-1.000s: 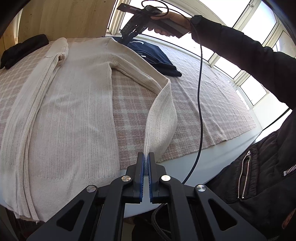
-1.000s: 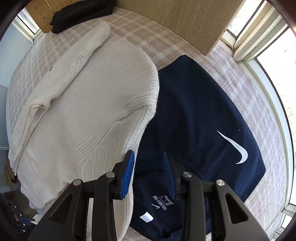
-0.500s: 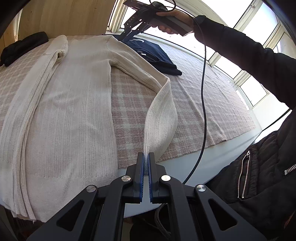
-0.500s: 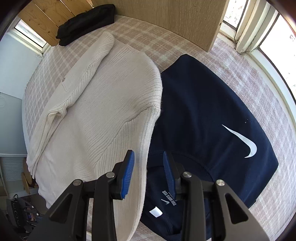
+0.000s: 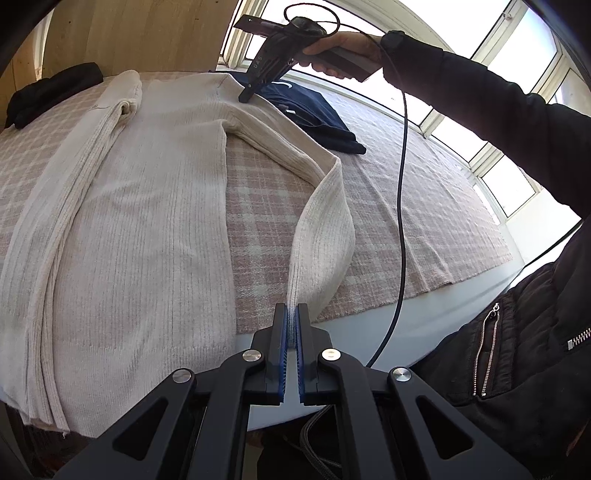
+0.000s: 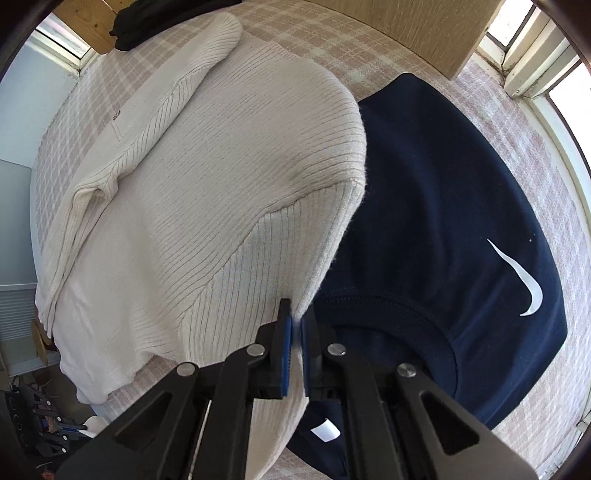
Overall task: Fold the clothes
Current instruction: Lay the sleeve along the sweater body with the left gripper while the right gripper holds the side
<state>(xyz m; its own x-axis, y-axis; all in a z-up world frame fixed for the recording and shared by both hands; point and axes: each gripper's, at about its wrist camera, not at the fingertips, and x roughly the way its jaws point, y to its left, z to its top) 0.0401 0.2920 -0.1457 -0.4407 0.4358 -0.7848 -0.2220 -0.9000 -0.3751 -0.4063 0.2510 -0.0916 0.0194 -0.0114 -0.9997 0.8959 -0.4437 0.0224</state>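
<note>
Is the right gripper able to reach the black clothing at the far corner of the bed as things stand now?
Probably not at once. The right gripper has just closed on the cream sweater at its shoulder edge, and the black clothing lies across the whole sweater from it.

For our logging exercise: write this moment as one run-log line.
left gripper: shut on cuff of cream ribbed knit sweater | right gripper: just closed on its shoulder edge | navy sweatshirt: beside, untouched

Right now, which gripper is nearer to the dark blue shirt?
The right. The right gripper pinches the cream sweater at its edge beside the dark blue shirt. The left gripper holds the sleeve cuff, farther away.
</note>
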